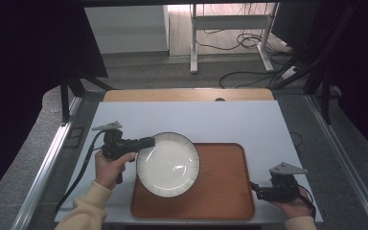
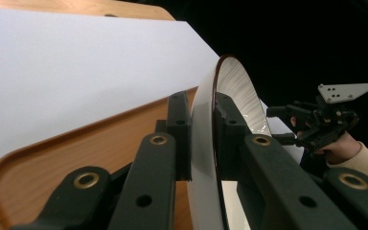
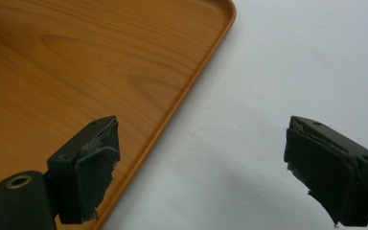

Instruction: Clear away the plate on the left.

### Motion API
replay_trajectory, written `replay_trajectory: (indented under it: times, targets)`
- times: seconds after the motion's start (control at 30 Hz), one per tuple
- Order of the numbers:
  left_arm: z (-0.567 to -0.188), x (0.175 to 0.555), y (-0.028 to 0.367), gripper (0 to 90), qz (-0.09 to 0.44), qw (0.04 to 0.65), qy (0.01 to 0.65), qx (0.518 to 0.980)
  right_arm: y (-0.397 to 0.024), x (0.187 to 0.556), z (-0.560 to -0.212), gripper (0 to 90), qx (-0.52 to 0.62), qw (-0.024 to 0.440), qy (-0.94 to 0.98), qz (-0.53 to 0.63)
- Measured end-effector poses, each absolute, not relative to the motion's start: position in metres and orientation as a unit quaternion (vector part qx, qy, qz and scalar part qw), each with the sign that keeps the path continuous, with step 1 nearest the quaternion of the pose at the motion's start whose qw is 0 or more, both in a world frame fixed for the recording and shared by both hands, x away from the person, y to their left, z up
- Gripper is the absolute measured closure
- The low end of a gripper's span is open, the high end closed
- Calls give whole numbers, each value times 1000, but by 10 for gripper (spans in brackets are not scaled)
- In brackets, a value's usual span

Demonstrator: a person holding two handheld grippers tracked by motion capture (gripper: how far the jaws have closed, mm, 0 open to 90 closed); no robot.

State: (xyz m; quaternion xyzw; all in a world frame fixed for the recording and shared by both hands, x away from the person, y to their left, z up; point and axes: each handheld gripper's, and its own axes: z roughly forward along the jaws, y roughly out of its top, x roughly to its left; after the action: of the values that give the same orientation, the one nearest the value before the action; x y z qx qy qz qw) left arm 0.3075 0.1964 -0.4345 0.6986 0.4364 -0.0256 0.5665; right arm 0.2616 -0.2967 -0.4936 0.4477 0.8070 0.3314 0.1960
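A white plate [image 1: 167, 164] with a thin dark rim and fine ribbed lines sat over the left part of a wooden tray [image 1: 220, 187], its left edge reaching past the tray's side; the tray lay on a white sheet [image 1: 196, 117] that covered most of the table [image 1: 187, 94]. The left gripper [image 1: 146, 142], held in the left hand [image 1: 109, 167], was clamped on the plate's upper-left rim; in the left gripper view the plate [image 2: 203, 158] ran edge-on between the two black jaws, one jaw pressed to each face, with the tray [image 2: 76, 148] below it and the white sheet [image 2: 76, 67] beyond. The right gripper [image 1: 255, 189], in the right hand [image 1: 294, 205], rested at the tray's right edge, near its front corner; in the right gripper view its jaws stood wide apart and gripped nothing, one over the tray [image 3: 76, 62], the other over the white sheet [image 3: 292, 62]. The right gripper [image 2: 287, 125] also appeared past the plate in the left gripper view.
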Motion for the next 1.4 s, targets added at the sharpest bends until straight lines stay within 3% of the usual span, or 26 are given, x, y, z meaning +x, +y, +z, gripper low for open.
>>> replay_trajectory:
  times: [1.4]
  targets:
    - [-490, 329, 126, 797, -84, 505, 432, 743, -297, 261, -495, 124, 447, 194, 808, 330]
